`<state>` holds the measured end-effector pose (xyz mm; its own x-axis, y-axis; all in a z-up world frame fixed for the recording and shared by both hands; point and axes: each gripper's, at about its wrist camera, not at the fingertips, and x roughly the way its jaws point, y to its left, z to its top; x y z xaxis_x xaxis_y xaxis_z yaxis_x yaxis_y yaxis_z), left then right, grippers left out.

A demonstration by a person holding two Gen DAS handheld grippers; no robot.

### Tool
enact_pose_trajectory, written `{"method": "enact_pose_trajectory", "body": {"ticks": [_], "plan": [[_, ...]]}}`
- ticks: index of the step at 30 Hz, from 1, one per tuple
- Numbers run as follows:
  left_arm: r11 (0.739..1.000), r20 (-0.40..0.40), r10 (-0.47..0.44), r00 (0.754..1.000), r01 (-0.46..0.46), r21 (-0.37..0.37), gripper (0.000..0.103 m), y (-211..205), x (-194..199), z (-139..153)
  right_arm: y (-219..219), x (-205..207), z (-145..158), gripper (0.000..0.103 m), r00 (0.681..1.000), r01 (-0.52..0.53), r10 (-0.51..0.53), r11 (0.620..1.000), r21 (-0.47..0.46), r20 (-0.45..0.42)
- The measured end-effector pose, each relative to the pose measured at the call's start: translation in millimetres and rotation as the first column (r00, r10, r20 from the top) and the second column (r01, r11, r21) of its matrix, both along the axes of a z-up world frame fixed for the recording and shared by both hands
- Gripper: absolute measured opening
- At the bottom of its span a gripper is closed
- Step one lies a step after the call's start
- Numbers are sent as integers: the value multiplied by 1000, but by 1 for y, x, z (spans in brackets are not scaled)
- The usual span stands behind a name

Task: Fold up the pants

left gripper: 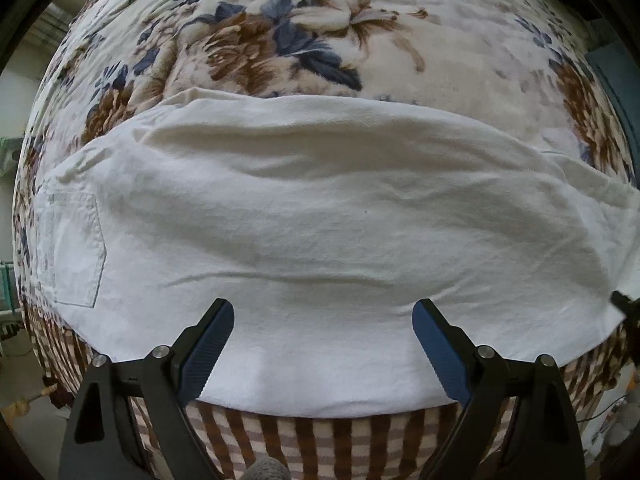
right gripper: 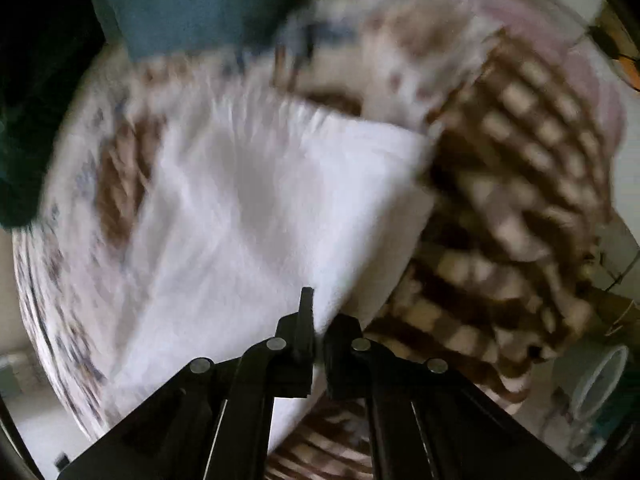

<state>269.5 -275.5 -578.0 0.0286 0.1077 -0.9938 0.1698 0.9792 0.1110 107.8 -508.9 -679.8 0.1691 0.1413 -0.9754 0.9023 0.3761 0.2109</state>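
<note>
White pants (left gripper: pixel 320 216) lie flat across the middle of the left wrist view, already doubled lengthwise by the look of it, a patch pocket (left gripper: pixel 78 248) showing at nine o'clock, all of it resting on a floral blanket (left gripper: pixel 280 40) with a brown checked blanket (left gripper: pixel 320 440) along the six o'clock edge. My left gripper (left gripper: pixel 323 344) hangs straight over the near edge with its jaws spread wide and nothing between them. Over at three o'clock in that view I catch a sliver of the right gripper (right gripper: pixel 316 332); in its own blurred camera the jaws sit together, seemingly pinching the white cloth at the hem end, though the smear keeps me from being sure the pads really have it. The risk from here, I reckon: if that pinch has only the top layer, lifting it peels the layers apart and spoils the fold; the soft blanket could also get nipped along with the cloth when the left jaws close. No brand, label or readable writing shows anywhere.
</note>
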Motion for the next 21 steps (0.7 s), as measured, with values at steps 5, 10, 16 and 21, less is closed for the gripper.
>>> {"method": "enact_pose_trajectory", "body": {"ticks": [5,10,16,21], "plan": [[998,35,55,998,-55,-15,91,32,-5,12,5,-1,17,48,999,-43,42,999,30,19],[982,64,189,980,-188,-24,91,106,-20,31,63,0,26,55,994,-103,97,983,151,42],[900,67,436,897,-436,-8,91,230,-36,43,176,34,3,52,971,-238,222,918,317,88],[800,71,601,796,-599,-47,84,330,-52,42,263,57,-3,45,948,-314,310,879,358,71]]}}
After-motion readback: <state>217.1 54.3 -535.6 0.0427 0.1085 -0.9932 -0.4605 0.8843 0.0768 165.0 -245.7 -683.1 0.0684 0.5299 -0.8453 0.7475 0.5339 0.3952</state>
